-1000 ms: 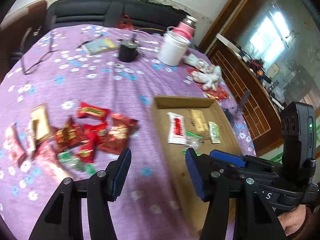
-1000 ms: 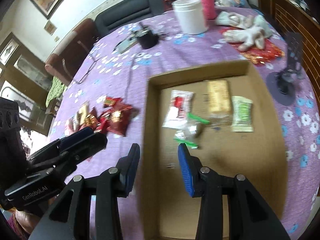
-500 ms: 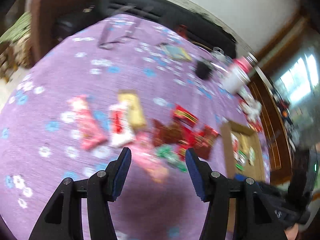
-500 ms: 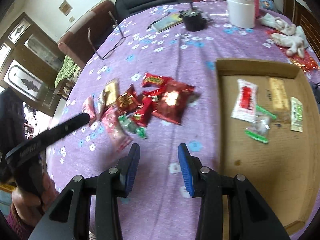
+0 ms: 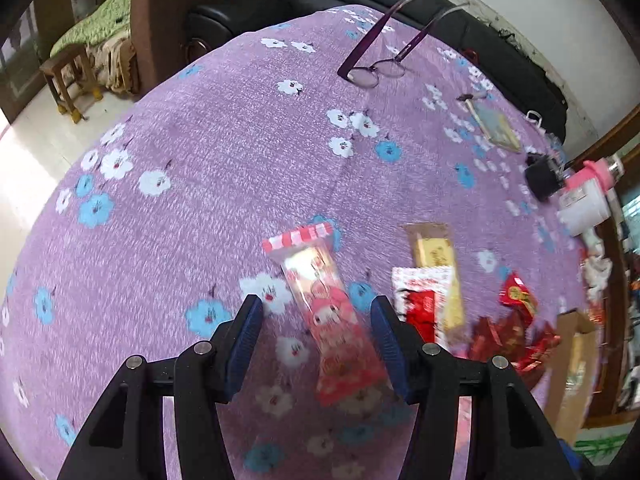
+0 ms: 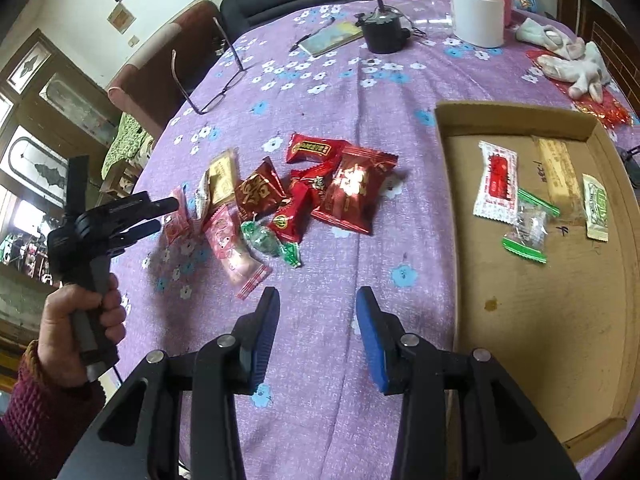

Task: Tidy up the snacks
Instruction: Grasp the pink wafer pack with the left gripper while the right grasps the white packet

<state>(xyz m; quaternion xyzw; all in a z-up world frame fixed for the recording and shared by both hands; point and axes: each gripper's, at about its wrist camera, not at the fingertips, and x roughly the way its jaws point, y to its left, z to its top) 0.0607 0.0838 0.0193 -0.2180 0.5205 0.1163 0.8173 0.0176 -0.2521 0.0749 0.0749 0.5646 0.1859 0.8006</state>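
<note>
right wrist: bare cloth (image 6: 404,184) between snacks (image 6: 304,196), box rim (image 6: 446,184).

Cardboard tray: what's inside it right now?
Inside the cardboard tray lie five snacks: a white-and-red packet, a tan bar, a green-and-white sachet and two clear green-ended candies. Anything beneath them is hidden.

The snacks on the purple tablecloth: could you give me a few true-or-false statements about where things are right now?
1. The cardboard tray already holds several snacks. True.
2. The left gripper is clamped on a red packet. False: its jaws are apart, with the pink snack packet lying between them on the cloth.
3. The right gripper holds nothing. True.
4. The eyeglasses lie inside the tray. False: they rest on the tablecloth.
</note>
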